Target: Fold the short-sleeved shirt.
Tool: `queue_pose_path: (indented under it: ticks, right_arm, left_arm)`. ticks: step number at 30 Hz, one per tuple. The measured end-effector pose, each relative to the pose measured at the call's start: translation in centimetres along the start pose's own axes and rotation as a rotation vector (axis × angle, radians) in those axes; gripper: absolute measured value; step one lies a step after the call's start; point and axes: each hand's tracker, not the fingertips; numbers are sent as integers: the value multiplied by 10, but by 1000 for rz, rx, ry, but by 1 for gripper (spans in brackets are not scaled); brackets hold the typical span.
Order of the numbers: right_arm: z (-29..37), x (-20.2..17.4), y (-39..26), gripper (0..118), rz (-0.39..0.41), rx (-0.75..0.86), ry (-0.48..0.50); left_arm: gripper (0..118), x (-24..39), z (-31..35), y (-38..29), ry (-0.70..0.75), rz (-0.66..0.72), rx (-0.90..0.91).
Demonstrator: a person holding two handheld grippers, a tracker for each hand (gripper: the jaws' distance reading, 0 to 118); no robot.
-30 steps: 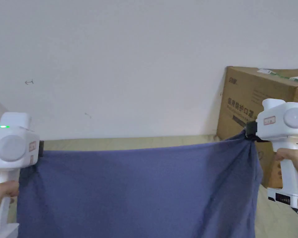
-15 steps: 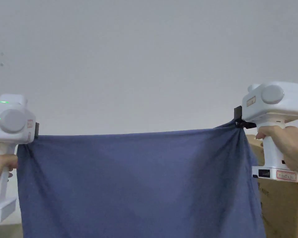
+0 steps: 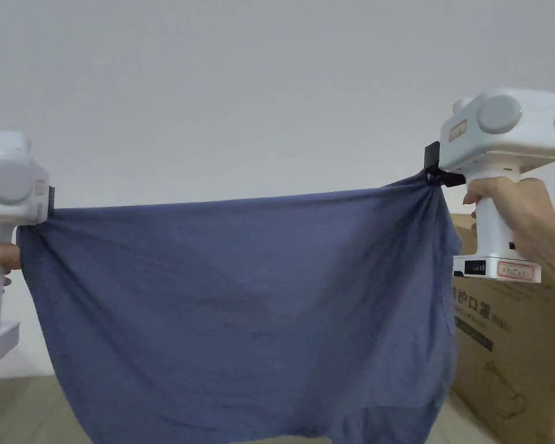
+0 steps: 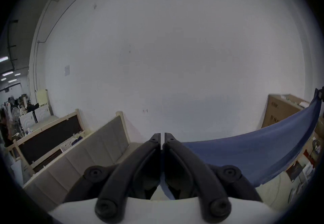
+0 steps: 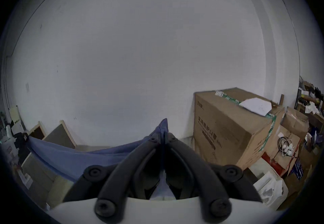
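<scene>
Your left gripper [image 3: 51, 199] and right gripper [image 3: 433, 167] each clamp a top corner of the blue shirt [image 3: 241, 300], stretched between them.

Materials as I see them: soft cloth, hard plastic, cardboard, painted wall.

The shirt [image 3: 241, 300] is thin matt blue cloth, slightly translucent at its lower edge. My left tool [image 3: 51, 199] and right tool [image 3: 434, 167] have smooth white plastic housings with matt black plastic jaws. The box [image 3: 513, 358] is plain brown cardboard; the wall [image 3: 241, 87] is flat matt white.
</scene>
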Motion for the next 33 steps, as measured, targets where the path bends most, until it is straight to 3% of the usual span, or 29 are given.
queue_pose_path:
  ticks: [6,13,17,20,27,33]
  right_arm:
    - [-99,6,-112,2,10,-222,-29]
    - [-200,29,-290,2,4,-523,-106]
    - [-217,52,-367,2,-72,-663,-126]
    - [-203,57,-395,2,-52,-696,-148]
    - [-139,72,-401,2,-129,-689,-108]
    - [-31,79,-411,2,-196,-622,-70]
  left_arm:
    - [1,26,-76,-124,-23,-63,-203]
    - [1,62,-147,-294,-62,-63,-509]
    - [1,74,-154,-361,-65,-109,-625]
    - [1,71,-154,-384,-87,-97,-654]
    - [1,48,-111,-386,-121,-122,-645]
    - [1,13,-8,-383,-141,-117,-567]
